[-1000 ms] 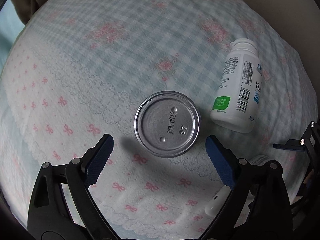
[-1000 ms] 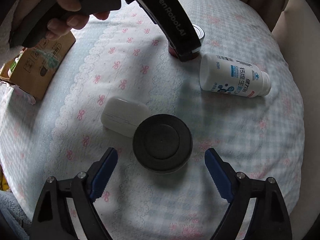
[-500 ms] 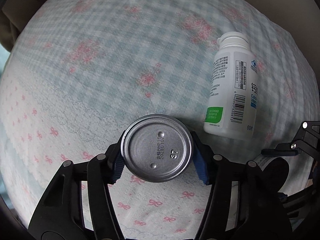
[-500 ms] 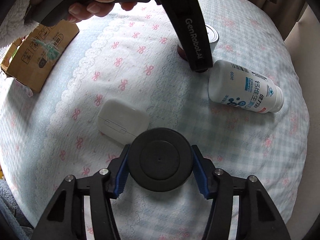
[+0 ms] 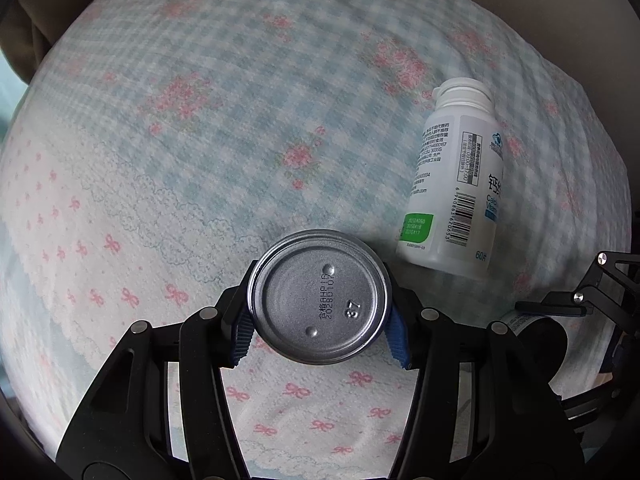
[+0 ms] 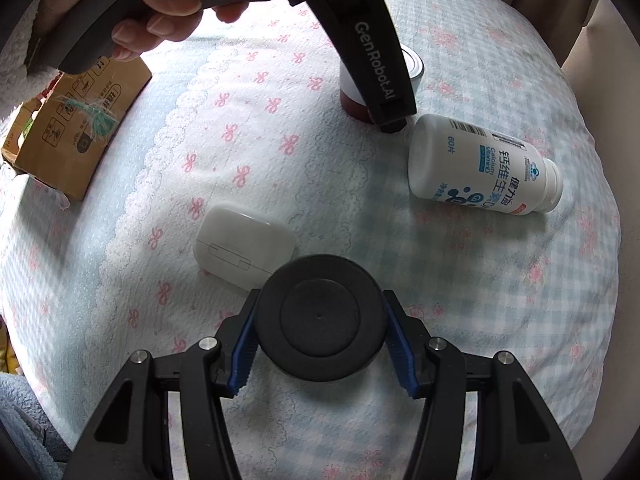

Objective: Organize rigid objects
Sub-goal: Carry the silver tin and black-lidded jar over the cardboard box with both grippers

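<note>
My left gripper [image 5: 320, 326] is shut on a silver tin can [image 5: 319, 297], its blue pads pressed against both sides; I see the can's lid from above. The can also shows in the right wrist view [image 6: 414, 68], mostly hidden behind the left gripper's black arm. My right gripper [image 6: 322, 346] is shut on a black round-lidded jar [image 6: 321, 313]. A white vitamin bottle [image 5: 456, 192] lies on its side on the cloth to the right of the can; it also shows in the right wrist view [image 6: 480, 168].
A white earbud case [image 6: 242, 242] lies just left of the black jar. A brown cardboard box [image 6: 76, 124] sits at the far left. The checked and bow-print cloth [image 5: 200, 140] covers the surface, which drops off at the right edge.
Both grippers went from wide open to shut: the left one closed on the tin can and the right one closed on the black jar. Both have since shifted slightly.
</note>
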Demonstrator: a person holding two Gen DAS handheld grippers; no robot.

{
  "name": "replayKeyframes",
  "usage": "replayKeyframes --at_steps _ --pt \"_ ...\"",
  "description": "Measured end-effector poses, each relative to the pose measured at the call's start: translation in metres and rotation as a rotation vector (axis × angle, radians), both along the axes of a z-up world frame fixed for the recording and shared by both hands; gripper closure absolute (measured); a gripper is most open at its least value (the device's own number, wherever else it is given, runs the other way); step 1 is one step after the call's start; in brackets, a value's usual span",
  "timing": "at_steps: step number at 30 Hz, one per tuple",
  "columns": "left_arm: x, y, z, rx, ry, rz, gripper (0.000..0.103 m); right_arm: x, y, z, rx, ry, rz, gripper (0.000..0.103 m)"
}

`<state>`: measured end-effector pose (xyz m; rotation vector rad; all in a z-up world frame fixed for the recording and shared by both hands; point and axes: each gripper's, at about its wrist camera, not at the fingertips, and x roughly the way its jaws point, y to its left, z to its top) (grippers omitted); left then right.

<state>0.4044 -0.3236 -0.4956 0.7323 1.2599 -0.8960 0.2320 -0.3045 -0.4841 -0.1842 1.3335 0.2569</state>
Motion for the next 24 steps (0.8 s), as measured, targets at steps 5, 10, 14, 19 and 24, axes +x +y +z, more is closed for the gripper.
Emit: replayKeyframes --at_steps 5,10,14,19,24 --pt "0.001 0.011 0.03 -0.031 -0.001 0.059 0.053 -0.005 -0.011 0.025 0.016 -0.013 -0.051 0.05" --pt "-0.001 0.023 0.081 -0.081 -0.025 0.131 0.053 -0.013 -0.022 0.066 0.003 -0.049 -0.098 0.05" --pt "-0.01 0.04 0.13 -0.125 -0.059 0.191 0.053 -0.023 -0.029 0.11 0.008 -0.088 -0.154 0.05" --pt "-0.043 0.082 0.195 -0.178 -0.095 0.29 0.053 -0.042 -0.021 0.169 -0.02 -0.132 -0.167 0.05" --pt "-0.066 0.121 0.246 -0.235 -0.118 0.401 0.053 -0.056 -0.003 0.223 -0.033 -0.187 -0.128 0.05"
